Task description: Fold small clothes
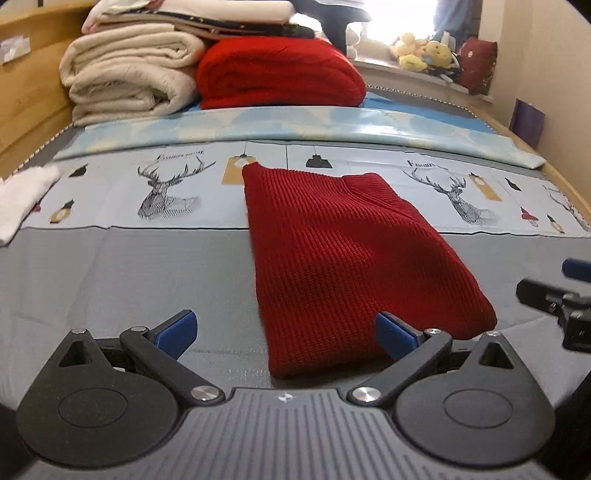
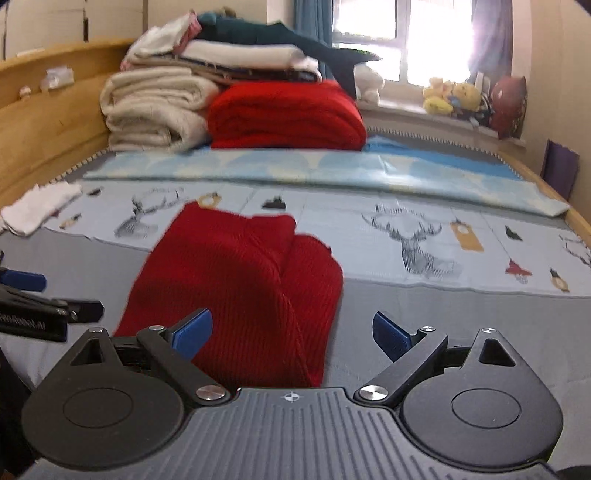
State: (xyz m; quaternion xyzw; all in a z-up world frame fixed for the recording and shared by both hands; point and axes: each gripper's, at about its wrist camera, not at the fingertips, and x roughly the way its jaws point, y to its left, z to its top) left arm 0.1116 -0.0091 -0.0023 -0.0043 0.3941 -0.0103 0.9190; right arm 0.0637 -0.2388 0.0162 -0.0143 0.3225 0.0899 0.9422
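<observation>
Left wrist view alone shows the folded red knit garment [image 1: 354, 254] whole | right wrist view reveals its doubled right edge | garment flat on bed sheet [image 1: 129, 273], just ahead of left gripper [image 1: 284, 330] and right gripper [image 2: 291, 332] | both spread wide, empty

We see a bed with a wooden headboard [image 2: 48, 122] along the left, a grey sheet [image 1: 129, 280] under a deer-print cover [image 2: 406, 236], stacked blankets [image 1: 129, 74] at the far end, and a bright window [image 2: 424, 33] above a toy-lined sill [image 2: 436, 116].
</observation>
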